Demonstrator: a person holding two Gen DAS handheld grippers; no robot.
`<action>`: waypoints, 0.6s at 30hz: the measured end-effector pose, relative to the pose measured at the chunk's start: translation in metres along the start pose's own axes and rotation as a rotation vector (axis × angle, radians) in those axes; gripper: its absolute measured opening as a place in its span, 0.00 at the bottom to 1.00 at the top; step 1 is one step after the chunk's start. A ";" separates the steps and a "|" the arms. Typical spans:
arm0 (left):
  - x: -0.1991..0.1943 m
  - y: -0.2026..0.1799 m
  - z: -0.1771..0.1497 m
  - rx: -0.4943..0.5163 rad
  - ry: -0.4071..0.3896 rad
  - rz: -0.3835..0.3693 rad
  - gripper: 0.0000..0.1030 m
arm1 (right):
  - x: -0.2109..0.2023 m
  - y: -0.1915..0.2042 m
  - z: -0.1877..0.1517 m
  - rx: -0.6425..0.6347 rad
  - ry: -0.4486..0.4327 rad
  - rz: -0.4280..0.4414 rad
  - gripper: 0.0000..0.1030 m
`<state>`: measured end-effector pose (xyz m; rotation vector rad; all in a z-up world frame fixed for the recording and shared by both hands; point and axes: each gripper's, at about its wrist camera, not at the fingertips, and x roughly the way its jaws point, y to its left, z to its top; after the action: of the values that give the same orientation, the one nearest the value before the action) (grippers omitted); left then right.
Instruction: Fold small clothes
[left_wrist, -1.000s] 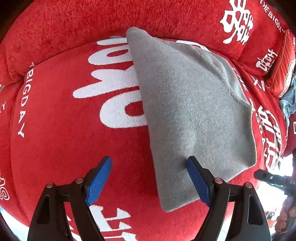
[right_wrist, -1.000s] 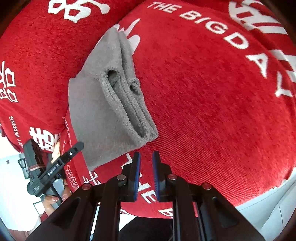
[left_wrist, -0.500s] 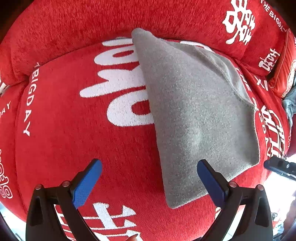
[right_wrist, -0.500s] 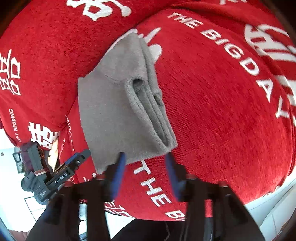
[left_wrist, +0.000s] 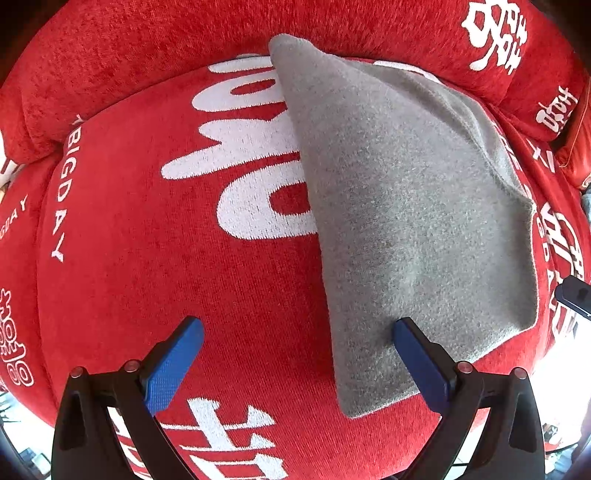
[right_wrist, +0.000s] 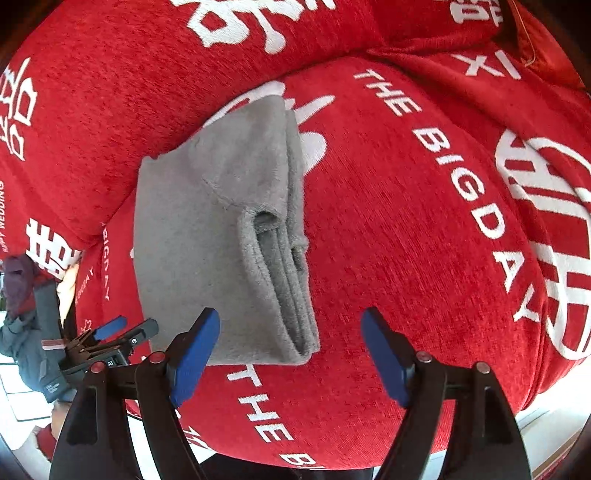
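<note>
A grey fleece garment (left_wrist: 406, 206) lies folded on a red sofa seat; in the right wrist view the garment (right_wrist: 207, 229) shows stacked layers and an open cuff along its right edge. My left gripper (left_wrist: 295, 354) is open and empty, its right finger (left_wrist: 417, 354) over the garment's near corner. My right gripper (right_wrist: 288, 350) is open and empty, straddling the garment's near right corner. The left gripper also shows in the right wrist view (right_wrist: 107, 343) at the lower left.
The red sofa cover (left_wrist: 147, 240) carries white lettering and characters. The backrest (left_wrist: 166, 48) rises behind the seat. A red cushion (left_wrist: 576, 147) sits at the far right. The seat's front edge (right_wrist: 332, 454) drops to a light floor.
My right gripper has opened from shut to wide and moved up to the garment's near right corner. My left gripper stayed open, shifting only slightly over the near corner.
</note>
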<state>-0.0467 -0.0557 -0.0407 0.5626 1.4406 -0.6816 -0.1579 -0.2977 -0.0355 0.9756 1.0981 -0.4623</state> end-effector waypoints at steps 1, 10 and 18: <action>0.000 0.000 0.000 -0.001 0.000 0.000 1.00 | 0.001 -0.002 0.001 0.004 0.007 0.001 0.79; 0.006 -0.007 0.012 -0.022 0.009 -0.048 1.00 | 0.011 -0.012 0.015 -0.006 0.055 0.015 0.79; 0.004 0.008 0.036 -0.095 -0.022 -0.165 1.00 | 0.020 -0.021 0.031 -0.006 0.073 0.050 0.79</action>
<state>-0.0158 -0.0769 -0.0431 0.3636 1.5015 -0.7425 -0.1487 -0.3326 -0.0586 1.0188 1.1369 -0.3848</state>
